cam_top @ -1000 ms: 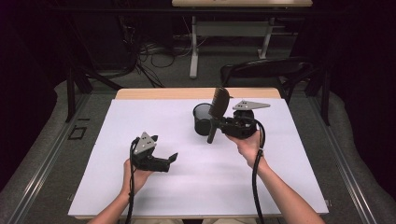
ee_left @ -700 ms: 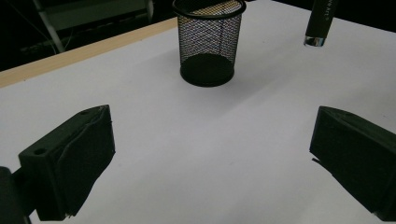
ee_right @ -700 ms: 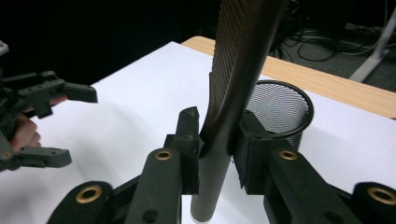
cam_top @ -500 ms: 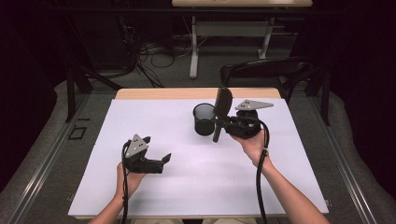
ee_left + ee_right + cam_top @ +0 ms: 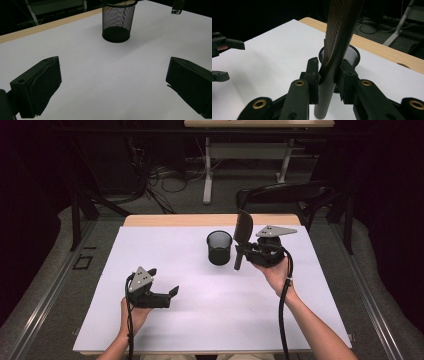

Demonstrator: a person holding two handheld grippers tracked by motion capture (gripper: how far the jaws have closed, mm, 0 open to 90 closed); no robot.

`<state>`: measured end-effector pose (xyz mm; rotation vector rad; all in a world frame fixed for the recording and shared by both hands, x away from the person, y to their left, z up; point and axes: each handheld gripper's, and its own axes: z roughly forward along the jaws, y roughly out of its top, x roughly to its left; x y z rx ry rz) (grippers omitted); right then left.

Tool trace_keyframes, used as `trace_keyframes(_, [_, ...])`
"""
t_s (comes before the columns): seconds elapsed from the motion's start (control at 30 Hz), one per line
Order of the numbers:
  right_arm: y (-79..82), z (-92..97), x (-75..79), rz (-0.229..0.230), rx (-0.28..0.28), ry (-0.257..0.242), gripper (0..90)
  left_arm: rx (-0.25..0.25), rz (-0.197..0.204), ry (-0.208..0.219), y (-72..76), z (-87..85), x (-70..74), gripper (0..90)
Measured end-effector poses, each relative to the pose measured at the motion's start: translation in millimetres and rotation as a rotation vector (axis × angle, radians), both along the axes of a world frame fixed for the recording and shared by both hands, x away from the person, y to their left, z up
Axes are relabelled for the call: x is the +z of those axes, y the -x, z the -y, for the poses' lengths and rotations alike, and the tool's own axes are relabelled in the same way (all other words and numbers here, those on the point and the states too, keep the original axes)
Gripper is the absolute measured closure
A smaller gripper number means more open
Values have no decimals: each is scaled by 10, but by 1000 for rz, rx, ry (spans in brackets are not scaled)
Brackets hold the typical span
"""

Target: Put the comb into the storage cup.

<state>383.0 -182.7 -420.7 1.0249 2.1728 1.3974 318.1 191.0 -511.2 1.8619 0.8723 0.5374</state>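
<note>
A black mesh cup [image 5: 219, 248] stands upright on the white table top [image 5: 150, 245], a little right of centre toward the far edge. Just right of it, my right gripper [image 5: 241, 251] is shut on a dark brush [image 5: 243, 226], held nearly upright with its ribbed head up and its grey handle down. In the right gripper view both jaws of the right gripper [image 5: 328, 75] clamp the brush [image 5: 339, 37] at its neck, with the cup [image 5: 352, 55] behind. My left gripper [image 5: 162, 281] hovers near the front left, open and empty. Its own view looks between the left gripper [image 5: 112, 85] jaws at the cup [image 5: 116, 21].
The table's bare wooden strip [image 5: 200, 220] runs along the far edge. A dark chair [image 5: 285, 197] stands behind the table at the right, with cables and desk legs on the floor beyond. In the right gripper view the left gripper [image 5: 230, 61] sits at far left.
My left gripper has drifted slightly left and nearer the person, still open. The right gripper has shifted a touch to the right, keeping the brush upright beside the cup.
</note>
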Motion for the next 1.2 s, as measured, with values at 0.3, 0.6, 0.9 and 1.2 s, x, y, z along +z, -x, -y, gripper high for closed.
trace_keyframes(0.3, [-12, 43, 31, 9, -12, 14, 733, 6, 1, -3, -4, -58, -18, 0])
trace_keyframes(0.6, [-42, 66, 59, 21, -26, 29, 733, 19, 1, 1, -20, -107, -39, 0])
trace_keyframes(0.9, [-56, 86, 124, 38, -33, 35, 733, 11, 4, -9, -9, -86, -53, 0])
trace_keyframes(1.2, [-77, 124, 214, 53, -45, 35, 733, 20, 6, -11, -10, -101, -49, 0])
